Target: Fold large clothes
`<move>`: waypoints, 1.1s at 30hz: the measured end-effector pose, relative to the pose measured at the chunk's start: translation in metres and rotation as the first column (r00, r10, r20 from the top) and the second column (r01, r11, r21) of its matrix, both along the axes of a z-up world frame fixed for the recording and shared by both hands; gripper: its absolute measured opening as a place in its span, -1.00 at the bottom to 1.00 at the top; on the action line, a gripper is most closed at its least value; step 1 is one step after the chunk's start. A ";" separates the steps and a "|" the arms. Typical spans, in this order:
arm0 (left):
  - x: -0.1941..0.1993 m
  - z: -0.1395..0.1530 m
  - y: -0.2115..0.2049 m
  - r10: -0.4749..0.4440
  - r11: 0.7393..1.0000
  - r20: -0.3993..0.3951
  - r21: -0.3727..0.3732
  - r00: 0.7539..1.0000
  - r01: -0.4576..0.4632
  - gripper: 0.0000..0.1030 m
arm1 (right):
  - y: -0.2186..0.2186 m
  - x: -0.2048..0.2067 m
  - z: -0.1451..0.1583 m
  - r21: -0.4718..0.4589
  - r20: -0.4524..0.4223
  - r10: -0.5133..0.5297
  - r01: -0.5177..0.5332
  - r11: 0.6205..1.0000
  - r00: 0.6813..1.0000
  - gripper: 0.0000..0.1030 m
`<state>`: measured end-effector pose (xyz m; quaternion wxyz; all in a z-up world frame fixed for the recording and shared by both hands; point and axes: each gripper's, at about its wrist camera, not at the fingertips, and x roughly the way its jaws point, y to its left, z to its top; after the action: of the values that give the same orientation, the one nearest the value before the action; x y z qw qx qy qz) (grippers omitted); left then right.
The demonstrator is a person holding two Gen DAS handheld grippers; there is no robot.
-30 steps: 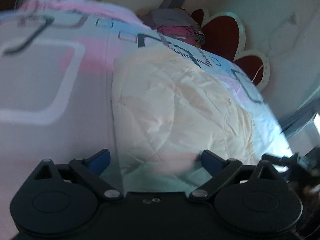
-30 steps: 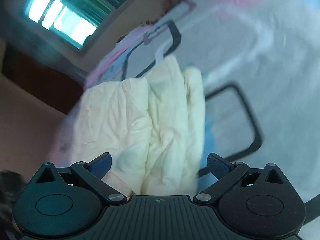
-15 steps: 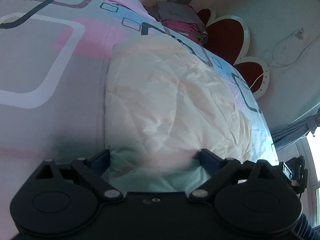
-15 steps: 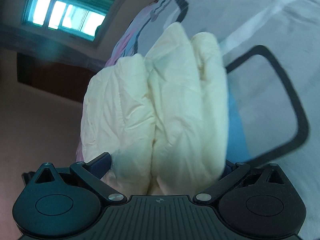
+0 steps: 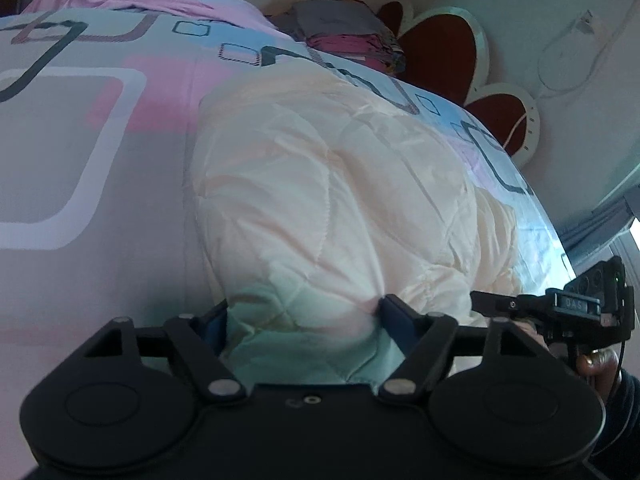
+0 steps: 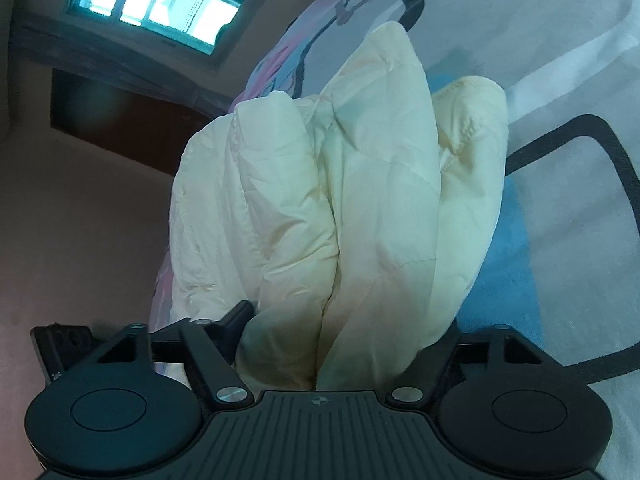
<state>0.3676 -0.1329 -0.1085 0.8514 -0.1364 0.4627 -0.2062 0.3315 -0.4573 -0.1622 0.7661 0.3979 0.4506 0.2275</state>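
Observation:
A cream quilted padded garment (image 5: 332, 200) lies folded on the patterned bedsheet (image 5: 80, 152). My left gripper (image 5: 304, 320) has its jaws around the garment's near edge, pressing into the thick padding. In the right wrist view the garment (image 6: 360, 200) shows as several stacked thick folds, and my right gripper (image 6: 348, 332) has its jaws closed around the near end of that bundle. The right gripper also shows at the right edge of the left wrist view (image 5: 560, 308), held by a hand.
A pile of folded grey and pink clothes (image 5: 348, 36) lies at the head of the bed. A red heart-shaped headboard (image 5: 440, 52) and a wall cable (image 5: 568, 56) stand behind. A window (image 6: 160, 4) is on the far side.
Both grippers moved forward onto the garment and closed from wide open to gripping its near edge. The right view tilted as the bundle came between the jaws.

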 end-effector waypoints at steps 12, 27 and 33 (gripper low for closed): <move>0.005 0.003 0.008 -0.101 0.994 0.043 -0.025 0.994 0.102 0.32 | 0.008 -0.016 0.020 -0.036 0.050 -0.021 0.022 0.999 0.999 0.05; 0.012 0.039 0.164 -0.116 0.982 0.164 -0.126 0.980 0.137 0.11 | 0.188 0.011 0.109 -0.189 0.223 0.076 -0.034 0.981 0.972 -0.07; -0.001 0.059 0.284 -0.011 0.995 0.214 -0.098 0.977 0.032 0.09 | 0.323 0.048 0.118 -0.182 0.269 0.177 -0.131 0.975 0.947 -0.07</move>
<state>0.3670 0.1509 -0.0493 0.8858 -0.1512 0.3592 -0.2519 0.3792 -0.1347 -0.0445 0.8324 0.2610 0.3828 0.3042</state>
